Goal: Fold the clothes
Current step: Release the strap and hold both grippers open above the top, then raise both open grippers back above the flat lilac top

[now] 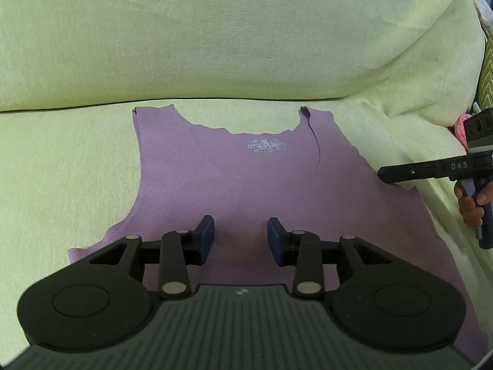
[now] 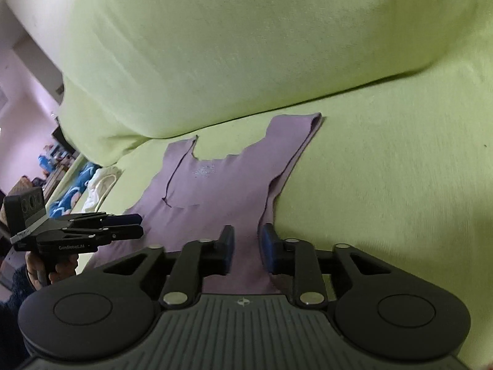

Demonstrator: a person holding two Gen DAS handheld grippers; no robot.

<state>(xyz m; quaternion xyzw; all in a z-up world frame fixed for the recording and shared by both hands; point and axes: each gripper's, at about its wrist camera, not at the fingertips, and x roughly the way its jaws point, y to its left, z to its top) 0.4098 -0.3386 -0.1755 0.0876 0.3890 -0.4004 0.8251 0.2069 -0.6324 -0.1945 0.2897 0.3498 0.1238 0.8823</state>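
Note:
A purple sleeveless top [image 1: 234,178] lies flat, neckline away from me, on the lime-green sofa seat [image 1: 61,169]. A pale print sits just below its neckline. My left gripper [image 1: 241,238] hovers over the lower middle of the top, open, with nothing between its blue pads. My right gripper [image 2: 246,246] stands open above the top's [image 2: 215,191] lower right edge, with cloth showing below the gap. From the left wrist view the right gripper [image 1: 382,174] reaches in from the right, its tip at the top's side edge under the armhole. The left gripper [image 2: 138,225] shows at the left.
The green backrest cushion [image 1: 246,30] rises right behind the top. Blue and white clothes [image 2: 80,185] lie at the sofa's left end. A pink object [image 1: 460,126] and a patterned pillow [image 1: 486,71] sit at the right end. A person's hand [image 1: 471,209] holds the right gripper's handle.

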